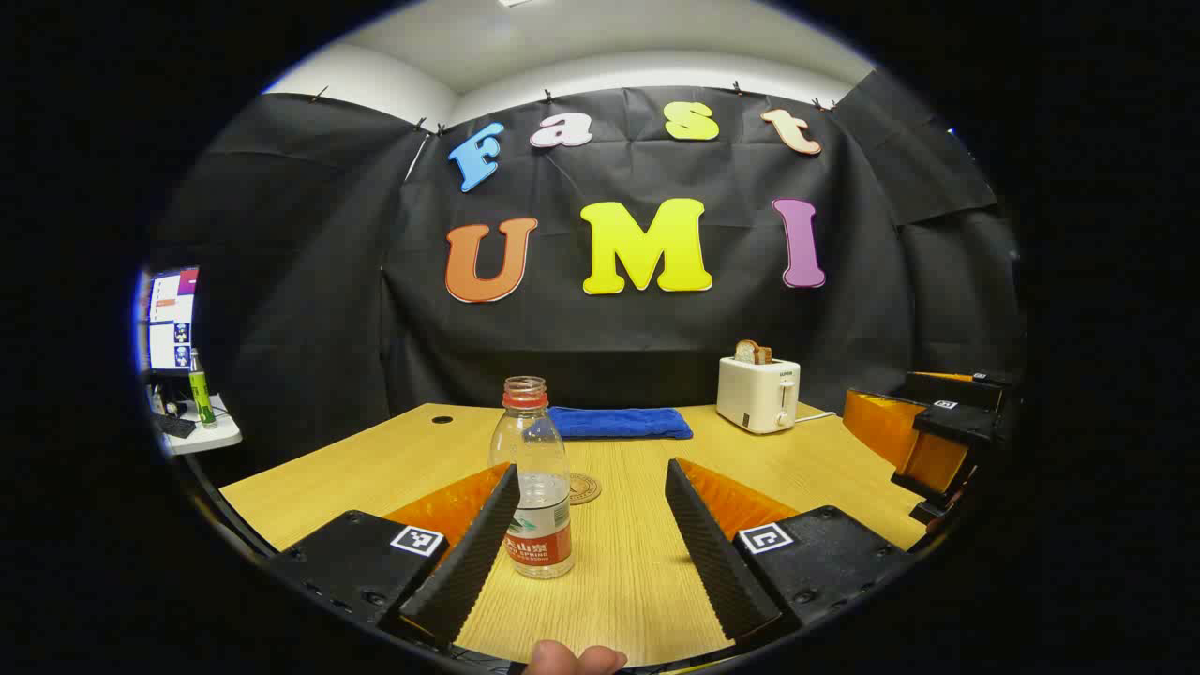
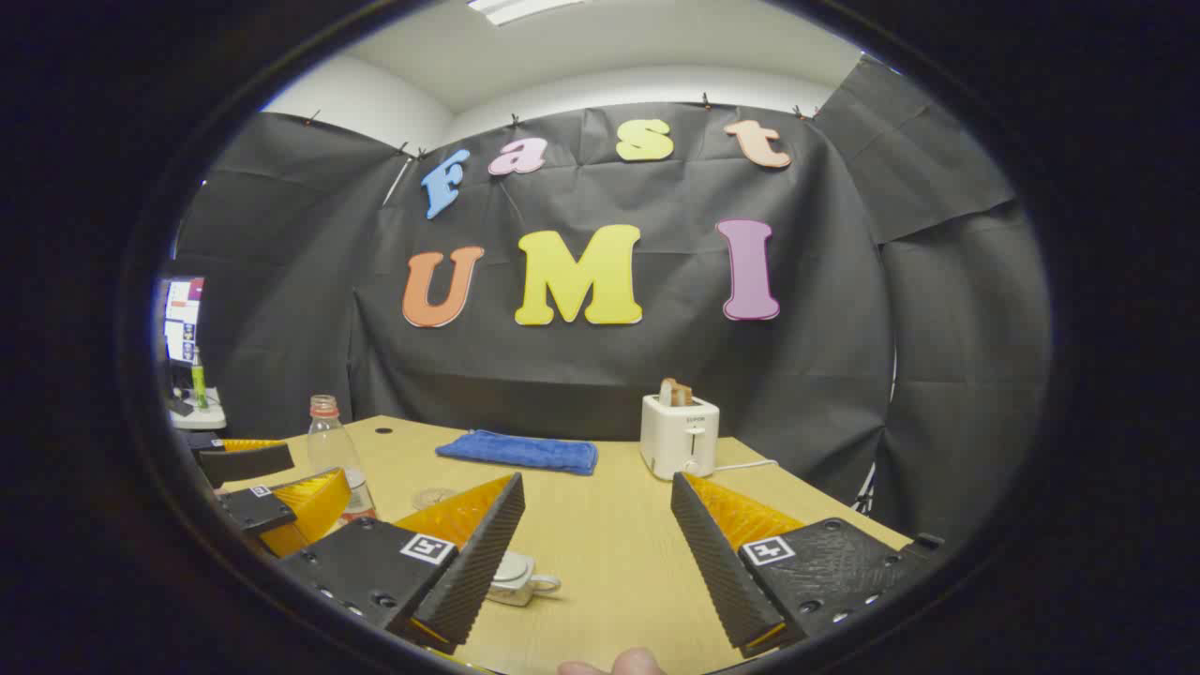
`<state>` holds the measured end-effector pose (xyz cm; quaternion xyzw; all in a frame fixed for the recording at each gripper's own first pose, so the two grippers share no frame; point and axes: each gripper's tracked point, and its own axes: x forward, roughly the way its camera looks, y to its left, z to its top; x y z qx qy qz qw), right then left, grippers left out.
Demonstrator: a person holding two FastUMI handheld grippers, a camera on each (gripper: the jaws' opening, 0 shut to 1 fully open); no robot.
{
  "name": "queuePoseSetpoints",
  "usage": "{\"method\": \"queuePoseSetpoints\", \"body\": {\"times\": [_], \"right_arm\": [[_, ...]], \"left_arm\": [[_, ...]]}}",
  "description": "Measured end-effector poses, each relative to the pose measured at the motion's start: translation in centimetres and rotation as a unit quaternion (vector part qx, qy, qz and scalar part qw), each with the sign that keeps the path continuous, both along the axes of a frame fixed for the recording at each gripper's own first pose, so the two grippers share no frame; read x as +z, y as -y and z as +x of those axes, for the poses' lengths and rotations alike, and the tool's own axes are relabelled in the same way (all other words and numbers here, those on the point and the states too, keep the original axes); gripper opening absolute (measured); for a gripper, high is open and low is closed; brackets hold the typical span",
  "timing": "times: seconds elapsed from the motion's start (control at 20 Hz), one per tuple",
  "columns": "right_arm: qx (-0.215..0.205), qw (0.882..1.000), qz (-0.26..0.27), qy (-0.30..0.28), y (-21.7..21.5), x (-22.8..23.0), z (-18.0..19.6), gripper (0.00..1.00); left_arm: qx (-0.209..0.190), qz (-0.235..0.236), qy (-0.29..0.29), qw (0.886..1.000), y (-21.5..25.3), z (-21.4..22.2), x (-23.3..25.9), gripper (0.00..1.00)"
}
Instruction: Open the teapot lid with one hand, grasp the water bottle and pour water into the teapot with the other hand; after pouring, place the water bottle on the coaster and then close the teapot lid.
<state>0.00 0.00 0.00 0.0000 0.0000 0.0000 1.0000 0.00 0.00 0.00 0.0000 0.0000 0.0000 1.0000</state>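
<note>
A clear water bottle with a red label and no cap stands upright on the wooden table. It is inside my open left gripper, close against the left finger, which covers its lower left side. A round coaster lies just behind the bottle. In the right gripper view the bottle and coaster sit at the left, next to the left gripper. My right gripper is open above the table. A low white teapot peeks from behind its left finger, mostly hidden.
A folded blue cloth lies at the back of the table, and a white toaster holding a slice of bread stands to its right. The right gripper shows at the far right edge. A side desk with a monitor is at the left.
</note>
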Motion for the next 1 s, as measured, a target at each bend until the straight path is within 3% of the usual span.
{"method": "queuePoseSetpoints", "body": {"times": [1.0], "right_arm": [[0.018, 1.0, -0.003, -0.016, -1.4, -1.4, 0.7, 0.97]], "left_arm": [[-0.002, -0.002, -0.002, 1.0, 0.0, 0.1, 0.1, 0.98]]}}
